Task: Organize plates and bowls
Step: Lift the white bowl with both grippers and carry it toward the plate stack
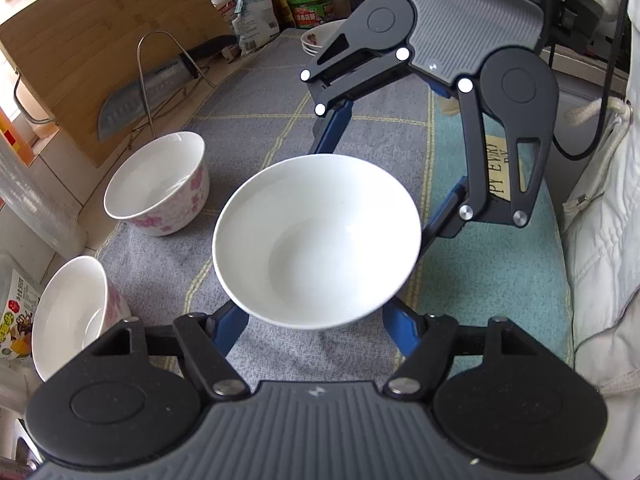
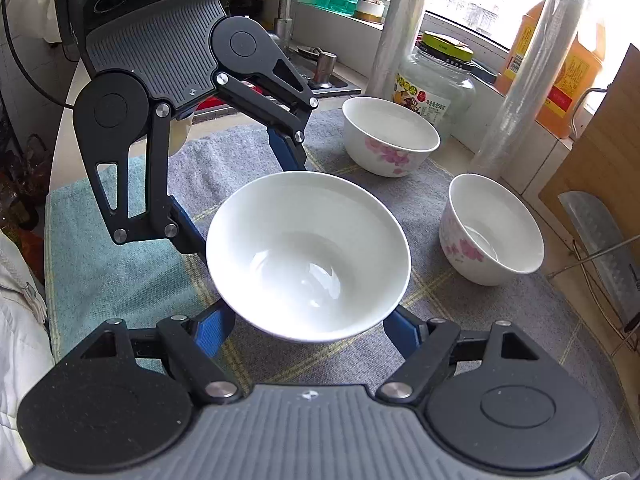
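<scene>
A plain white bowl [image 1: 316,240] [image 2: 308,256] sits upright in the middle of the grey cloth [image 1: 248,120]. My left gripper [image 1: 316,322] reaches it from the near side in the left wrist view. Its blue fingers [image 1: 234,326] run under the bowl's flanks and press on its lower wall, tips hidden. My right gripper [image 2: 310,332] holds the same bowl from the opposite side, shut on its lower wall. Each gripper shows in the other's view, the right gripper [image 1: 386,184] and the left gripper [image 2: 240,196]. Two pink-flowered bowls [image 2: 390,136] [image 2: 492,228] stand empty beside it.
The flowered bowls [image 1: 158,184] [image 1: 72,312] stand by the wall. A stack of small plates [image 1: 316,40] is at the far end. A cutting board [image 1: 100,40] and a cleaver [image 1: 140,92] lean on a wire rack. Jar [image 2: 436,80], film rolls [image 2: 532,80] and a white jacket [image 1: 600,240] border the counter.
</scene>
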The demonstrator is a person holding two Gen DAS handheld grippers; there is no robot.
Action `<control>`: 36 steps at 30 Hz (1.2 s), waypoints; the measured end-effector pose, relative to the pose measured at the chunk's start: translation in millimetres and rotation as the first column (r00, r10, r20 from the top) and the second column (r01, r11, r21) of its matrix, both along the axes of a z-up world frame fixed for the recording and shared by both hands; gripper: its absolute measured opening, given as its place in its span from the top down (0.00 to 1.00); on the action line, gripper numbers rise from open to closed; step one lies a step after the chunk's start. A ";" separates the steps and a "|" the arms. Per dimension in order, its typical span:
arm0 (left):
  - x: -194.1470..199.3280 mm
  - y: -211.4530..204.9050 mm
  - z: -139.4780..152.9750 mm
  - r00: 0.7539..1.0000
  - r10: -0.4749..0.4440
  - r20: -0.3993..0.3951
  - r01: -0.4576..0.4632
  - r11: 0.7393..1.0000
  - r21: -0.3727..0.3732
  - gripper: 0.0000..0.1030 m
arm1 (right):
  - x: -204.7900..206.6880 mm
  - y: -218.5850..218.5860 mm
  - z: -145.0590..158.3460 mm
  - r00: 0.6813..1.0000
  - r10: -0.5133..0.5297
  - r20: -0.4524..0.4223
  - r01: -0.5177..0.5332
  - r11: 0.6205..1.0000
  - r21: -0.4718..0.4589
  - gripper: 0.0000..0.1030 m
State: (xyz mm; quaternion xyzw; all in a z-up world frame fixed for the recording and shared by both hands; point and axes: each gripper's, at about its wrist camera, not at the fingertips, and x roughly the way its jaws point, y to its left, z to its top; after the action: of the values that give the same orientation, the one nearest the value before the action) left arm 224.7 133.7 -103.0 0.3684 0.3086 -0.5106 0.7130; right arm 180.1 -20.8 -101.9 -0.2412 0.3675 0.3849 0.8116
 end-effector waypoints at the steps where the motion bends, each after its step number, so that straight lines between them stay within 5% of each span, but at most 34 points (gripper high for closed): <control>1: -0.3 -2.9 0.1 1.000 -0.004 0.001 0.004 1.000 -0.001 0.29 | -0.8 -2.6 0.5 1.000 -0.005 0.001 0.005 1.000 -0.002 0.18; 18: 0.4 -98.7 -13.7 0.993 -0.113 0.032 0.114 0.993 -0.022 0.29 | -16.1 -86.8 -3.3 0.990 -0.136 0.028 0.137 0.988 -0.064 0.18; 36: 9.2 -144.1 -29.7 0.997 -0.075 0.001 0.075 0.997 -0.015 0.29 | -8.8 -134.2 -12.4 0.991 -0.131 0.012 0.131 0.990 -0.048 0.18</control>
State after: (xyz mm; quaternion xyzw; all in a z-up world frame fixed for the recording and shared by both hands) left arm 234.0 -10.4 -132.6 0.3744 0.2906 -0.5394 0.6960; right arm 171.3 -155.0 -114.3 -0.2378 0.3883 0.3206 0.8306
